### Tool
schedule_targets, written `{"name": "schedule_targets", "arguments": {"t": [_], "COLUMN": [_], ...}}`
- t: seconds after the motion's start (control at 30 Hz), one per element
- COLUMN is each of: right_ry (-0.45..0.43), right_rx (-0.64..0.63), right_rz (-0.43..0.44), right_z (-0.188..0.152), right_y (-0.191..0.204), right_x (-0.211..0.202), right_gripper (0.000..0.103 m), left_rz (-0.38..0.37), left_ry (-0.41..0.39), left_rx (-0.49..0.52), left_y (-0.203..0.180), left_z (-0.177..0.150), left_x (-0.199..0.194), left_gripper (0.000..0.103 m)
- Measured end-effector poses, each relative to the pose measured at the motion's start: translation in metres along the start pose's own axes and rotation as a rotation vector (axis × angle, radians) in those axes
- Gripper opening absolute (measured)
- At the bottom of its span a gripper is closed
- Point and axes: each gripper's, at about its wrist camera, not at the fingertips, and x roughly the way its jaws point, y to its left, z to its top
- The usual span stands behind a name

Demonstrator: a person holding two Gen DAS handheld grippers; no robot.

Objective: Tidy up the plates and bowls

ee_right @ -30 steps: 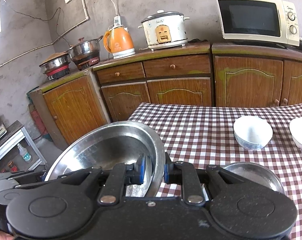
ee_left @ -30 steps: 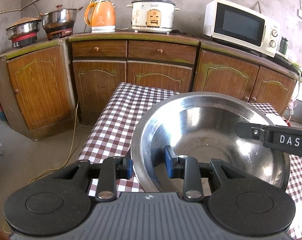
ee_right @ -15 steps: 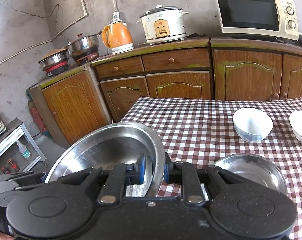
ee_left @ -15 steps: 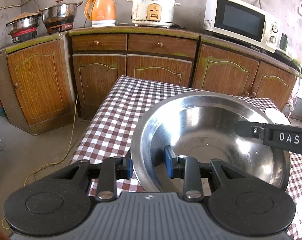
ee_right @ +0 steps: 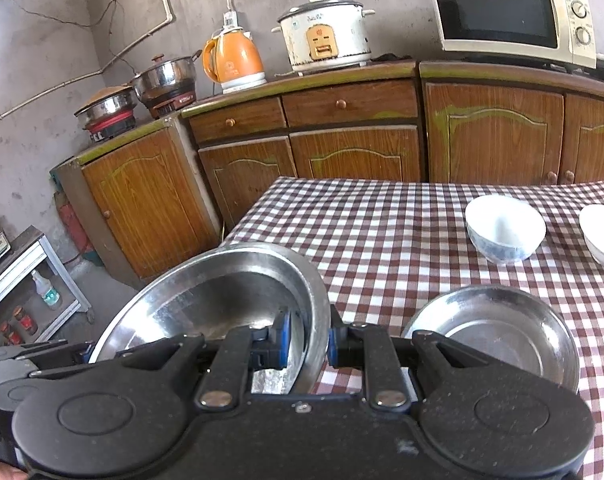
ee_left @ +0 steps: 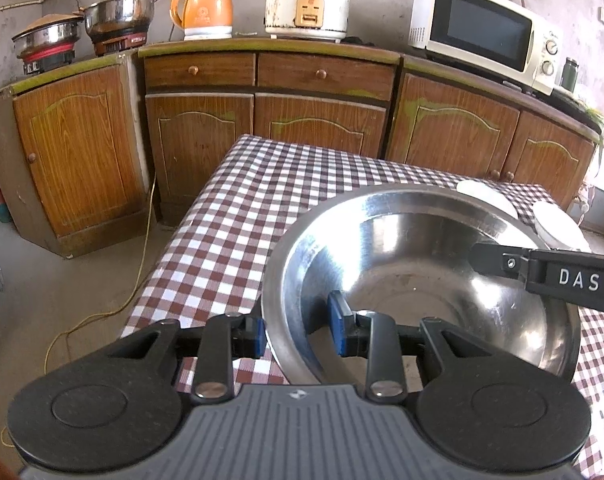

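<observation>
Large round stainless-steel bowl [ee_left: 421,276] over the near edge of the brown-and-white checked table [ee_left: 262,208], left gripper [ee_left: 298,334] pinching its left rim, right gripper [ee_right: 306,344] pinching its right rim, smaller steel bowl [ee_right: 497,328] just beside, two white bowls [ee_right: 503,228] farther back.

Landmark: wooden cabinet run [ee_right: 353,140] against a rough grey plaster wall [ee_right: 54,60]. On its counter, left to right: two steel pots [ee_right: 166,80] on burners, orange kettle [ee_right: 232,60], white rice cooker [ee_right: 325,36], cream microwave [ee_right: 509,12]. Before it: checked tablecloth [ee_right: 381,232]. Left: low metal shelf [ee_right: 26,276]. Concrete floor [ee_left: 62,292], yellow cord [ee_left: 142,256].
</observation>
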Motion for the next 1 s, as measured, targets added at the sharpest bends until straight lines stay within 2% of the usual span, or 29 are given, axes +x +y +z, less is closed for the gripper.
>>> {"name": "schedule_targets", "arguments": {"t": [0.4,1.0], "right_ry": [0.038,0.074], "right_rx": [0.02,0.021], "right_rz": [-0.006,-0.003], "right_z": [-0.023,-0.039], "right_y": [-0.007,-0.007], "right_x": [0.005,0.009], "right_gripper": [0.023,0.023], "left_rz": [0.0,0.007], "left_ry": [0.034,0.059], "left_rx": [0.009,0.007], "left_y": [-0.002,-0.001], "left_z": [-0.019,-0.041], "left_x": [0.007,0.009], "left_gripper": [0.032,0.032]}}
